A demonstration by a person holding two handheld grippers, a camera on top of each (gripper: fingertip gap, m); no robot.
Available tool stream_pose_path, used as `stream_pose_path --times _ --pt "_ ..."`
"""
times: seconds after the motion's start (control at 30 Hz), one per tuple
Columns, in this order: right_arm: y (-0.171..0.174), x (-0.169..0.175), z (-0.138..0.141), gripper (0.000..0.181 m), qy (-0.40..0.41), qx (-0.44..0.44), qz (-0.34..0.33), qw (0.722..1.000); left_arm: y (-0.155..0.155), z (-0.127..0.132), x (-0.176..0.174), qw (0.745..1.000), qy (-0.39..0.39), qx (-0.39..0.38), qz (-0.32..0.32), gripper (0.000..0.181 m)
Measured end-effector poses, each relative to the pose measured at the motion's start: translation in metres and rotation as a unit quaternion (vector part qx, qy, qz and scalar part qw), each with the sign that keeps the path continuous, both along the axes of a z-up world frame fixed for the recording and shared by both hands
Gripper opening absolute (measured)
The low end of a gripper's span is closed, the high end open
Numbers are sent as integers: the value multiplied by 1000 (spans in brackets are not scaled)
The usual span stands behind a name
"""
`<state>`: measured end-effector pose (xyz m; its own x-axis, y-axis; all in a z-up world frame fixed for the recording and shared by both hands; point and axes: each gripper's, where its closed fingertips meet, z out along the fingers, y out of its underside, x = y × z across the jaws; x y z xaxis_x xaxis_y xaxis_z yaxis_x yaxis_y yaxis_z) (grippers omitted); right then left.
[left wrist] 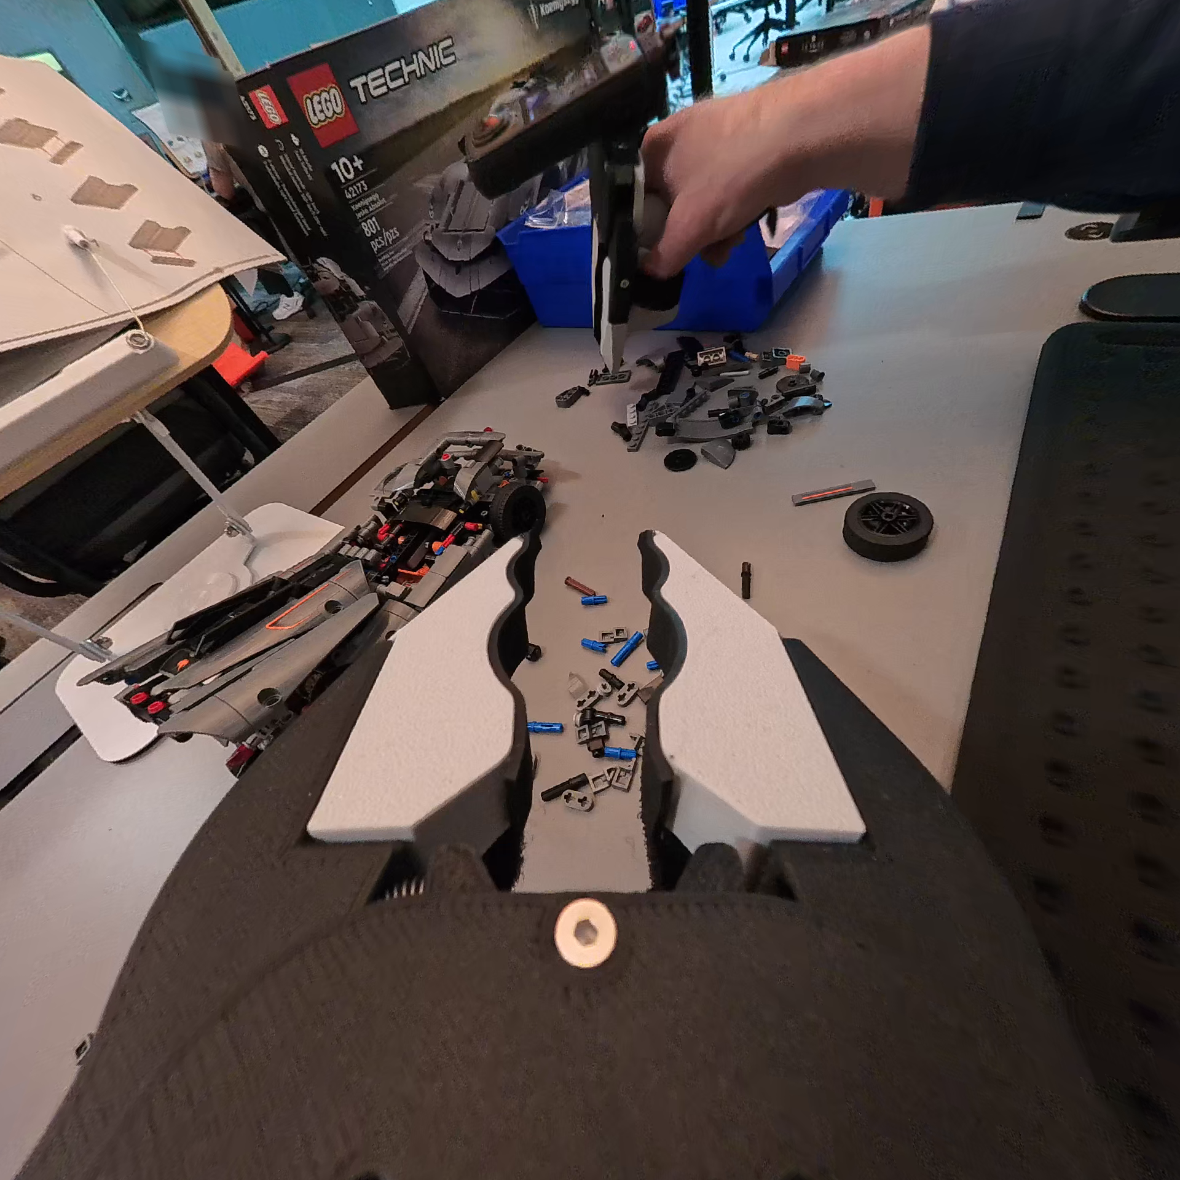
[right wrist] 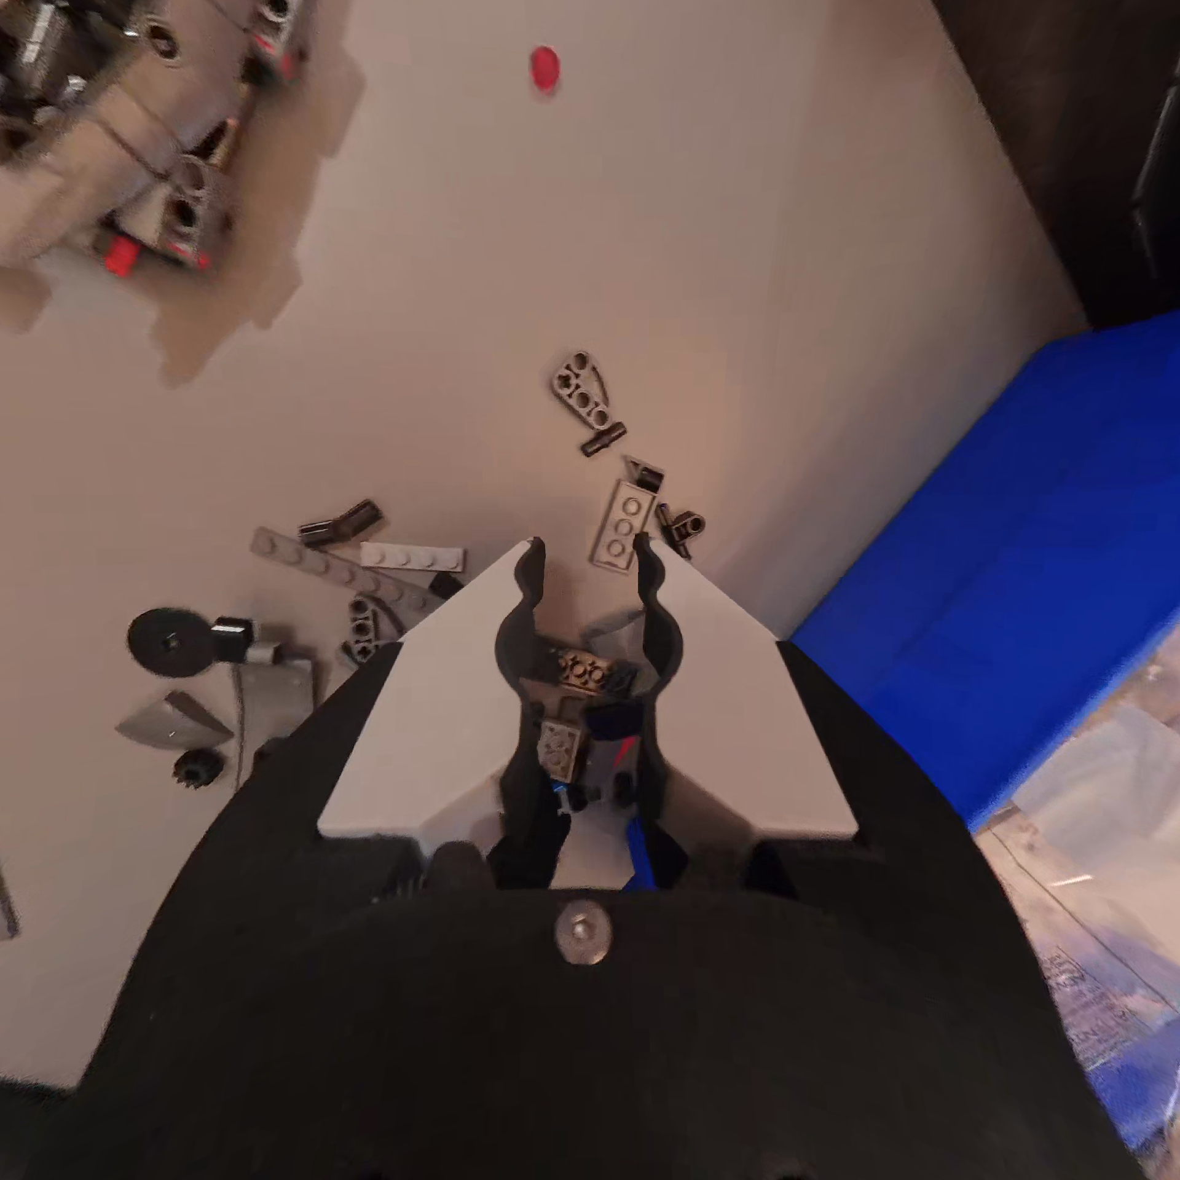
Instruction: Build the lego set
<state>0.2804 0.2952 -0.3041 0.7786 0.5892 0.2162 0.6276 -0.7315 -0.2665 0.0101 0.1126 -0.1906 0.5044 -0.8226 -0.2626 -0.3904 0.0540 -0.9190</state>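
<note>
Left wrist view has your left gripper [left wrist: 584,543] held low over the table [left wrist: 862,396], fingers parted with nothing between them, aimed across a scatter of small blue and grey pins [left wrist: 600,696]. Just left of its tip lies the part-built grey and black car [left wrist: 332,606], one wheel fitted. A loose black wheel [left wrist: 887,525] sits well off to the right. Farther on, your right hand [left wrist: 753,185] reaches in from the upper right with a dark sleeve, wrapped round the right gripper [left wrist: 612,367], which points almost straight down at the near edge of the pile of grey and black parts [left wrist: 721,402]. Behind it stands a blue bin [left wrist: 689,268] holding clear plastic bags, with the set's box [left wrist: 396,211] upright beside it.

From the right wrist view, your right gripper [right wrist: 587,543] is spread partway and grips nothing; a grey three-stud plate [right wrist: 622,533] lies just beside its right fingertip. That picture is blurred, so the small pieces seen between the fingers appear to lie on the table below. The blue bin [right wrist: 958,574] is to the right, bags inside
</note>
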Motion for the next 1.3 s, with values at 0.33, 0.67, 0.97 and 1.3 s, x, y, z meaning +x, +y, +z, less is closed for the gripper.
stream_pose_path --times 0.33,0.67,0.97,1.3 --pt "9 13 -21 18 4 -6 -76 997 -2 3 0 1000 -4 3 -3 31" --pt "-3 -7 -23 0 60 -41 -55 996 -1 3 0 1000 -5 4 -1 31" --pt "-33 -47 -21 0 98 -87 21 991 -1 2 0 1000 -4 3 -2 31" --pt "-41 -60 40 33 149 -37 56 986 -1 1 -1 1000 -4 1 -1 31"
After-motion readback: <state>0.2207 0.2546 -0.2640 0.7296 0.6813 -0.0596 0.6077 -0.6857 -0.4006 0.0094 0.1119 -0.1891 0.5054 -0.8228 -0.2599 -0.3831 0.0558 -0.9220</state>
